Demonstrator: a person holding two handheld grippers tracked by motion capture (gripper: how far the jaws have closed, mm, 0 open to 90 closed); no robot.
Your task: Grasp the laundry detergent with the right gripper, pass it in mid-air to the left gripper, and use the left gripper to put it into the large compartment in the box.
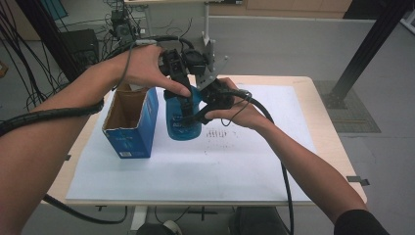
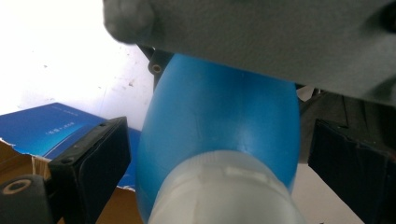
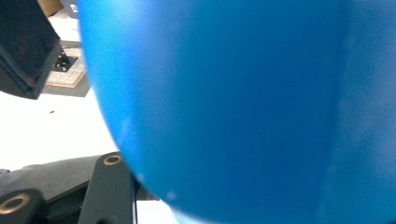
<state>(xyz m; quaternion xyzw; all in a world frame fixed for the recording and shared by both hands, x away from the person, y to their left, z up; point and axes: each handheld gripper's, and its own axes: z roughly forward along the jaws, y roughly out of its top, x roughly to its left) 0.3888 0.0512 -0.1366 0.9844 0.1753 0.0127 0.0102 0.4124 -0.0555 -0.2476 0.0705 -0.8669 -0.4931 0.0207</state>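
Both forearms reach up from the frame's bottom to mid-frame, where the left gripper (image 1: pixel 186 105) straddles the blue plastic bottle's (image 1: pixel 182 120) translucent neck with jaws apart, the right gripper (image 1: pixel 208 111) presses its side, grip unclear, beside an open blue cardboard box (image 1: pixel 131 122) on the white-covered table (image 1: pixel 244 166).

A bright blue bottle (image 1: pixel 183 126) with a frosted white cap (image 2: pixel 224 191) stands beside a blue carton (image 1: pixel 133 129), brown inside, on a white-covered desk (image 1: pixel 254 166); black claws.
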